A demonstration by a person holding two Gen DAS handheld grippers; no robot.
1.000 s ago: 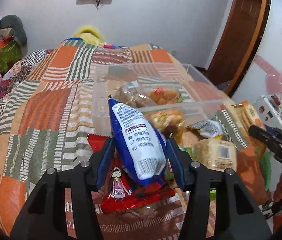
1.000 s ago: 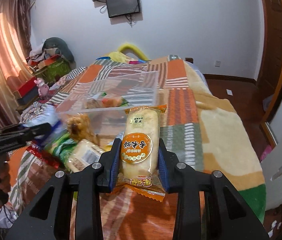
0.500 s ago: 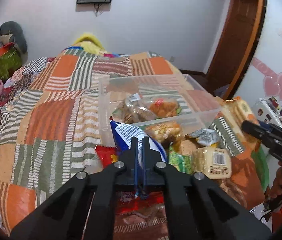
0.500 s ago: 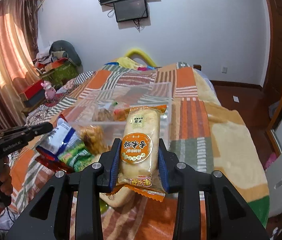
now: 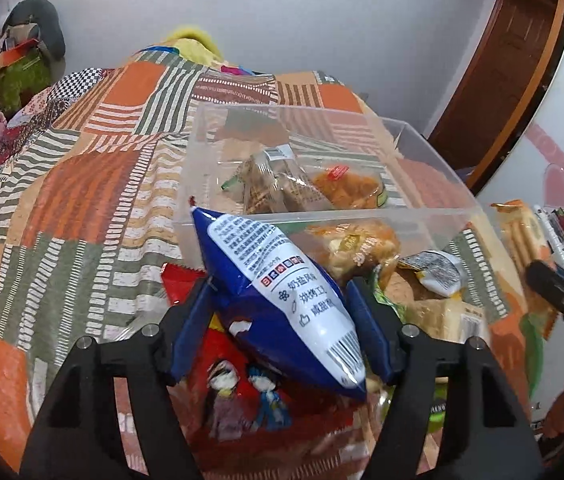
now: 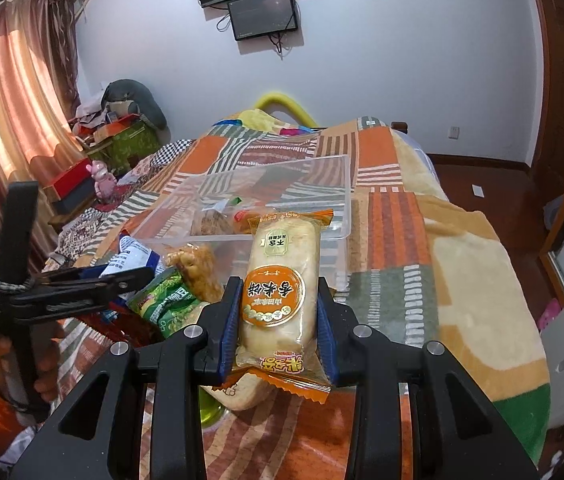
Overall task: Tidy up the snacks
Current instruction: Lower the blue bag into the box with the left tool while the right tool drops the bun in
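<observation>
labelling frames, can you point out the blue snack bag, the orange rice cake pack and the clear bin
blue snack bag [image 5: 282,296], left wrist view, its white printed panel
orange rice cake pack [image 6: 277,296], right wrist view, its round orange label
clear bin [image 5: 362,213], left wrist view, its near rim

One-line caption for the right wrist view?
Right gripper shut on an orange-labelled cake pack, raised before the clear bin on the patchwork bed.

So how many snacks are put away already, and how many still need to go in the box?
Done: about two or three packets lie in the clear box. In hand: the left hand-held gripper grips a blue bag, and the right hand-held gripper grips an orange rice cake packet. Left: a green packet, a red packet and a few others.
</observation>
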